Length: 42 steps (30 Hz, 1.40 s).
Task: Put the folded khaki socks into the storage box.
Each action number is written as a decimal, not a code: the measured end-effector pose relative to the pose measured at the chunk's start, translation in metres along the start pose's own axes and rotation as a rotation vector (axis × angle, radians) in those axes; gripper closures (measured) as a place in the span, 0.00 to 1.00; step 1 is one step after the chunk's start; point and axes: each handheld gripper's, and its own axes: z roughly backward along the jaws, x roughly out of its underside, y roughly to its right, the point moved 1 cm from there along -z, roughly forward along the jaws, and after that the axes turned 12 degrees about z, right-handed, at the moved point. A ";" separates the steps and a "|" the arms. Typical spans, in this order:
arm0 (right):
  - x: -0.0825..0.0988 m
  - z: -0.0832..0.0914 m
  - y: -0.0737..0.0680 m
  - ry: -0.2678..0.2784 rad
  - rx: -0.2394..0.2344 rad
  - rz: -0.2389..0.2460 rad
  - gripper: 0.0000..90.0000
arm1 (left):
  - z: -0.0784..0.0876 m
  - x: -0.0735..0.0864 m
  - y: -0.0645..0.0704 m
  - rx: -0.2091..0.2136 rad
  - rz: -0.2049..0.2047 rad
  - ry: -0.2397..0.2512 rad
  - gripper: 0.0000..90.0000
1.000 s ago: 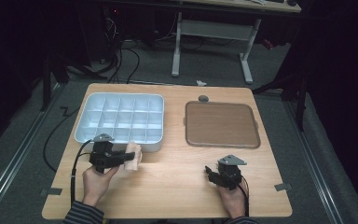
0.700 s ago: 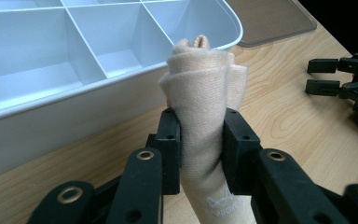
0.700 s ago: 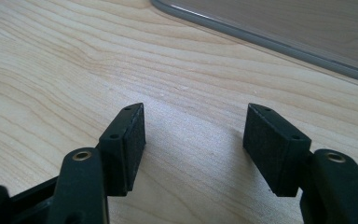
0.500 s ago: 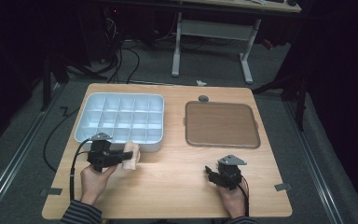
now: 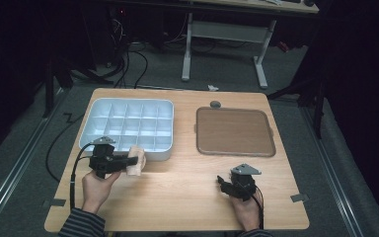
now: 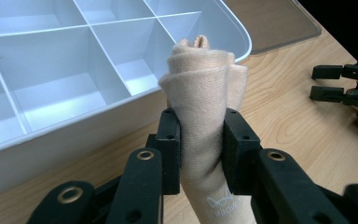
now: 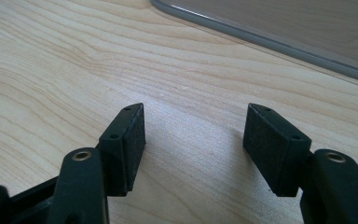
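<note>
Softly rolled beige cloth (image 6: pixel 200 102) pinched by left hand-held gripper (image 6: pixel 200 154), right hand-held gripper (image 7: pixel 193 140) wide

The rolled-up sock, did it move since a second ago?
Yes. The rolled sock, clamped in the left hand-held gripper, has shifted slightly left and down in the high view along the near wall of the white divided tray.

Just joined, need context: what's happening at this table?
A person works two handheld grippers at a wooden table. The left gripper is clamped on a rolled beige cloth, held just at the near edge of the white compartment tray. The right gripper rests open and empty above the table, near the brown lid.
</note>
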 end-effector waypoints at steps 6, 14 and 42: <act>0.000 0.000 0.000 0.000 0.000 0.001 0.43 | 0.003 -0.004 -0.002 -0.013 0.001 0.007 0.79; 0.000 0.000 0.000 0.001 0.000 0.001 0.43 | 0.007 -0.011 -0.004 -0.022 0.002 0.012 0.79; 0.000 0.000 0.000 0.000 0.000 0.001 0.43 | 0.018 -0.034 -0.008 -0.032 -0.003 0.032 0.80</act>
